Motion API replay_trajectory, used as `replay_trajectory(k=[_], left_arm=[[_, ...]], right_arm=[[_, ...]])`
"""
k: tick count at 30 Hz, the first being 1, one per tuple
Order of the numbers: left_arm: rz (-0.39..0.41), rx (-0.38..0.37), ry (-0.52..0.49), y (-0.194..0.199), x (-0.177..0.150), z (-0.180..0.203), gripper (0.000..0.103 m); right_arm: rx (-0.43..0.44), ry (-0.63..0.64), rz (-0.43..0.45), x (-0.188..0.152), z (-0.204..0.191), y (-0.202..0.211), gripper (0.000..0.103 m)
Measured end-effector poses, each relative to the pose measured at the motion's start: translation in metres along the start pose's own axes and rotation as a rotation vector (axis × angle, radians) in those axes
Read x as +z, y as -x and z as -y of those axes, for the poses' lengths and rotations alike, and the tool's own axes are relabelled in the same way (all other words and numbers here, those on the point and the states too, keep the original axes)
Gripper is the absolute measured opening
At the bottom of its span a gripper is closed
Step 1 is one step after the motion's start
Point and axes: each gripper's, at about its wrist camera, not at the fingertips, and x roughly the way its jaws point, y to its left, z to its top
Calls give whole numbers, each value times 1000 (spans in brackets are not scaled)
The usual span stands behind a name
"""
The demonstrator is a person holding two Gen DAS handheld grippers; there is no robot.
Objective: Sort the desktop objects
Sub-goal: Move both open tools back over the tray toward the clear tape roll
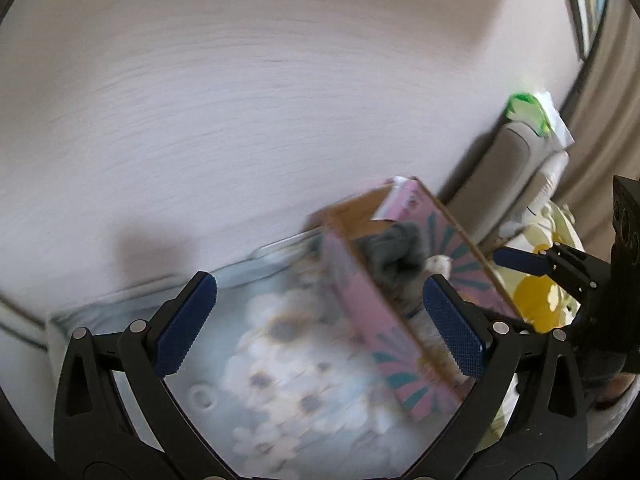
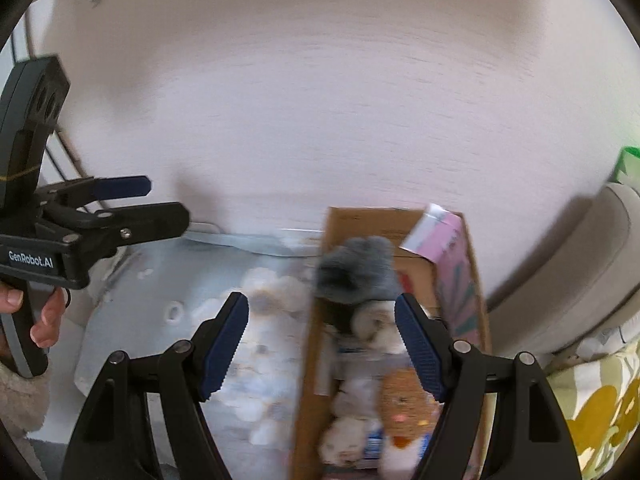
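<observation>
Two grippers up, both blurred by motion. Left gripper (image 1: 320,328) has its jaws spread full wide, nothing between the pads; through the gap you see a clear lid or tray (image 1: 280,360) with a white flower print. Right gripper (image 2: 322,344) has its jaws parted partway, pads touching nothing; it hangs over the box's open top.

Box (image 2: 384,320): cardboard, pink print outside, open top, a pink flap (image 2: 436,236) sticking up at the far right corner. It sits on the tabletop (image 2: 320,100) near the near edge, just right of the flowered tray; touching or a hair apart, cannot tell through the blur. Left wrist view shows the same box (image 1: 400,292) tilted across the frame behind the left gripper's right pad.

Inside the box: grey plush (image 2: 356,272) at the far end, poking above the rim, a white fuzzy piece (image 2: 376,328) right under it, then more soft toys toward the near end: one white (image 2: 344,440), one tan with a face (image 2: 404,404). Details too smeared to name.

Right wrist view also catches the left gripper at the left edge, side on, with a hand (image 2: 44,312) on its grip. Beige chair back (image 2: 580,280) stands off the tabletop's right edge, yellow-flowered cloth (image 2: 600,412) below it.

Rest of the tabletop is pale wood grain.
</observation>
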Motion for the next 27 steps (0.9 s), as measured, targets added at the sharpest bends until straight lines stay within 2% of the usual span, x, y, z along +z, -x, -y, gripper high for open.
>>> replay_trajectory(k=[6, 12, 19, 27], left_arm=[[30, 66, 66, 37, -30, -59, 103], [23, 106, 114, 50, -62, -99, 103], [-1, 116, 125, 48, -98, -120, 102], [-21, 102, 115, 42, -131, -133, 102]], right_arm=[[40, 28, -17, -3, -34, -16, 72], [81, 76, -47, -9, -67, -33, 72], [109, 121, -92, -21, -95, -54, 72], [112, 129, -133, -36, -110, -68, 72]])
